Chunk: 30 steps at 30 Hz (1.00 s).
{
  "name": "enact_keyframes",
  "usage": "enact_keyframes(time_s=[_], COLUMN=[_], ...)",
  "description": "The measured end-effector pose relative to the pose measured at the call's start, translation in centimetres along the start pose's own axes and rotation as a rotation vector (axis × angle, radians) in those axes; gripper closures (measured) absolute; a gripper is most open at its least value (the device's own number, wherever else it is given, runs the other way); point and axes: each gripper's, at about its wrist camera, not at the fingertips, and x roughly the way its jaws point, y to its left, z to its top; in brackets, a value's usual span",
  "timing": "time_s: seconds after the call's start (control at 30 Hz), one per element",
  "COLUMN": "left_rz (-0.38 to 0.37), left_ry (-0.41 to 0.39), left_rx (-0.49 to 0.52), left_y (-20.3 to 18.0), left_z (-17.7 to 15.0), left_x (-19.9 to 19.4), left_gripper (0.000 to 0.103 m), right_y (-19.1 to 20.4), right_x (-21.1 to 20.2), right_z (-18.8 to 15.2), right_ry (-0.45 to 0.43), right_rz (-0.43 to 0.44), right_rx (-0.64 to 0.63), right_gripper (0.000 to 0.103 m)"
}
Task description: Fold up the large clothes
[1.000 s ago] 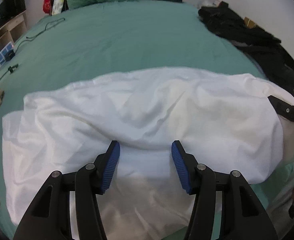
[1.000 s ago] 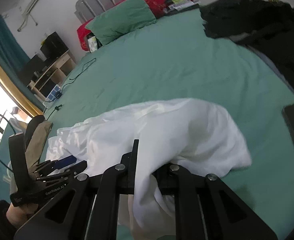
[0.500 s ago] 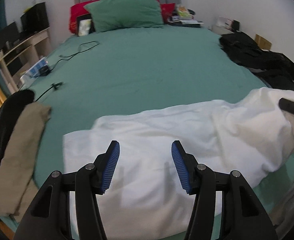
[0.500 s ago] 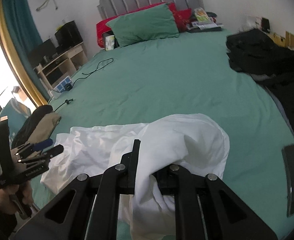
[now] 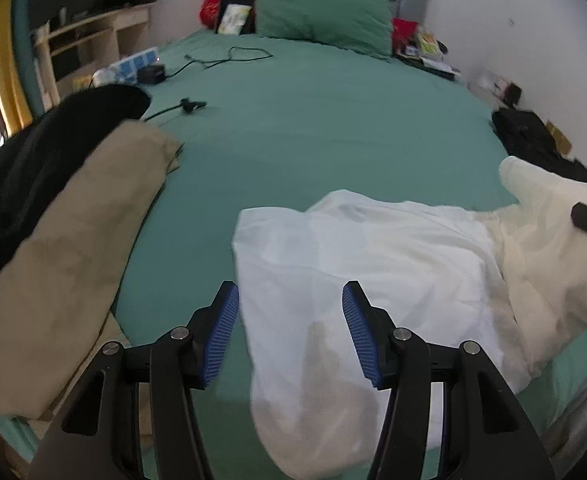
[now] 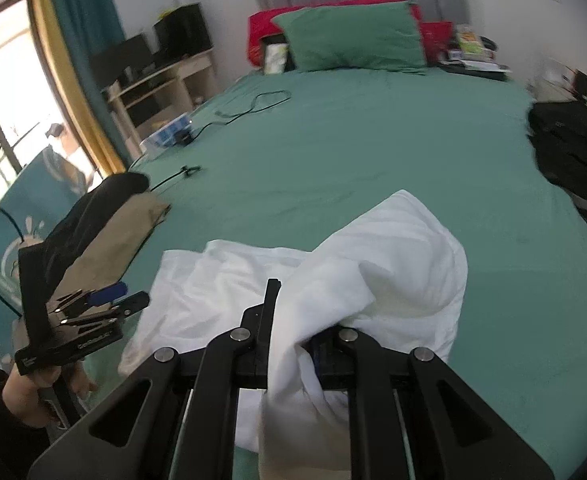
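White garment (image 5: 373, 256) now lies bunched narrower on the near bed (image 5: 313, 128); our right gripper (image 6: 293, 344) has pulled its right end over, fingers clamped on cloth, while our left gripper (image 5: 289, 320) hovers wide apart.

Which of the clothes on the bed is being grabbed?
The white garment, pinched by the right gripper. The tan and black clothes lie untouched.

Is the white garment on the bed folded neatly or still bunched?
Bunched: the white garment lies crumpled, one end pinched in the right gripper.
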Motion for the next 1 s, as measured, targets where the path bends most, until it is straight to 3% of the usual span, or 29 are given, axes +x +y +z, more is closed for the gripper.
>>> enact_keyframes(time_s=[0.27,0.47,0.5,0.57,0.6,0.63,0.73,0.87,1.0], left_rz=[-0.056,-0.034,-0.028,-0.007,-0.008,-0.012,-0.030,-0.066,-0.211], left_ry=[0.017,0.025,0.024,0.024,0.017,0.012,0.009,-0.008,-0.053], left_rx=[-0.027,-0.113,-0.122,-0.129,-0.135,-0.141,-0.162,-0.152,-0.121], left_y=[2.4,5.8,6.3,6.9,7.2,7.3,7.5,6.7,4.3], left_z=[0.4,0.0,-0.1,-0.1,-0.1,0.0,0.3,0.7,1.5], left_x=[0.9,-0.2,-0.4,-0.7,-0.9,-1.1,-1.4,-1.7,-3.4], left_gripper=[0.046,0.046,0.046,0.046,0.046,0.046,0.046,0.046,0.046], right_y=[7.3,11.2,11.7,12.7,13.2,13.7,15.3,15.0,12.0], right_x=[5.7,10.4,10.8,11.6,11.8,11.7,10.8,8.3,3.4], right_z=[0.2,-2.5,-3.0,-4.0,-4.5,-4.9,-5.8,-6.3,-5.9], right_ry=[0.107,0.244,0.258,0.309,0.336,0.343,0.348,0.314,0.212], right_rz=[0.066,0.143,0.157,0.199,0.238,0.276,0.332,0.322,0.304], right_rx=[-0.068,-0.077,-0.086,-0.112,-0.122,-0.132,-0.191,-0.224,-0.188], right_gripper=[0.091,0.087,0.083,0.069,0.055,0.051,0.038,0.038,0.038])
